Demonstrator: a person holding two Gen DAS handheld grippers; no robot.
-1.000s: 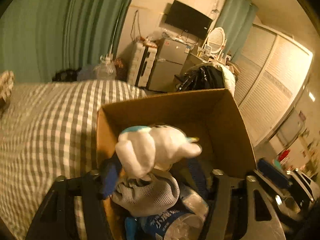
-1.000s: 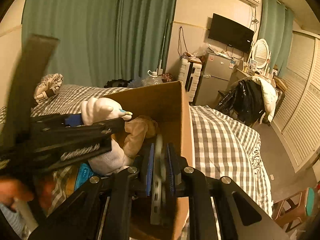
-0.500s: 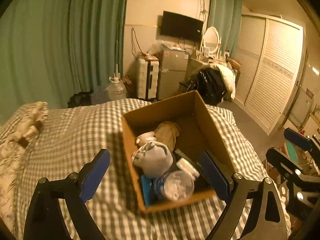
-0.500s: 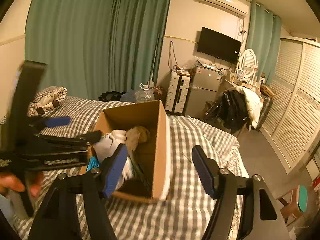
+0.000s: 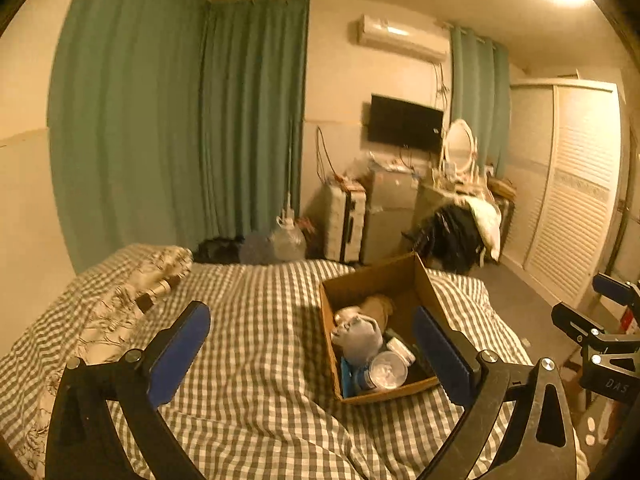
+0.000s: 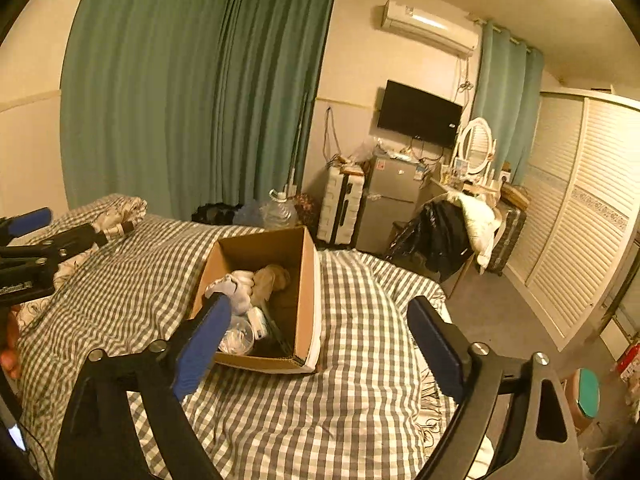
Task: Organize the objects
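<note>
- Both tools pulled back and up since a second ago: left tool [image 5: 316, 354] was down in the cardboard box [image 5: 404, 276] pinching a white plush, right tool [image 6: 320, 338] was clamped on the box wall. Now both are spread wide, empty, hovering above the bed [image 5: 260, 360].
- Box sits on the checked bedcover, flaps open, toward the foot side of the bed; in the right wrist view the box [image 6: 306, 280] lies just beyond and between the spread fingers.
- Contents visible from the left wrist view: grey-white cloth bundle [image 5: 356, 336] near the middle, tan soft item [image 5: 378, 306] behind it toward the far wall, clear round container [image 5: 386, 368] at the near end, small white item [image 5: 400, 348] beside it. Blue packaging at the near left corner, label not readable.
- Right finger of the left tool overlaps the box's right wall in frame; contact can't be told, looks to be above it.
- Right tool's left pad [image 6: 204, 340] overlaps the near left corner of the box in frame.
- Each tool shows at the edge of the other's view: right one [image 5: 608, 336] at far right, left one [image 6: 32, 248] at far left, over the patterned pillow [image 6: 116, 216].
- Background: green curtains [image 5: 180, 120], wall TV [image 6: 418, 114], small fridge [image 6: 394, 196], louvred wardrobe [image 6: 580, 208].
</note>
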